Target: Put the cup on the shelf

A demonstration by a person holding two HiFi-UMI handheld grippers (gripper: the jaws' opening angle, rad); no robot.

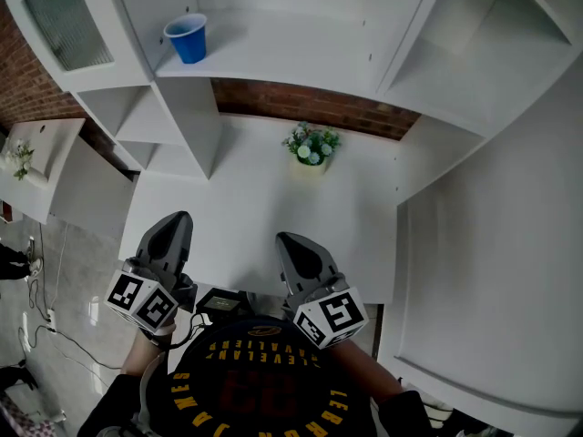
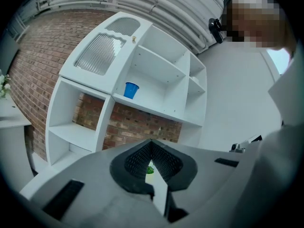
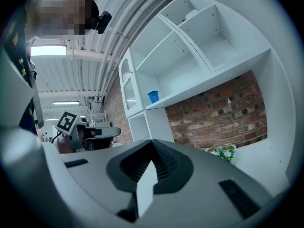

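The blue cup [image 1: 187, 37] stands upright on the white shelf [image 1: 273, 53] of the wall unit, left of the shelf's middle. It also shows in the left gripper view as a small blue cup [image 2: 131, 90] and in the right gripper view [image 3: 153, 96]. Both grippers hang low over the front edge of the white desk [image 1: 246, 217], far from the cup. My left gripper [image 1: 178, 218] is shut with nothing between its jaws [image 2: 151, 145]. My right gripper [image 1: 284, 240] is likewise shut and empty [image 3: 153, 146].
A small potted plant [image 1: 311, 146] with green leaves and pale flowers sits at the back of the desk against the brick wall [image 1: 310, 106]. A cabinet door with ribbed glass [image 1: 64, 21] stands left of the cup. Open cubbies [image 1: 155, 126] lie below it.
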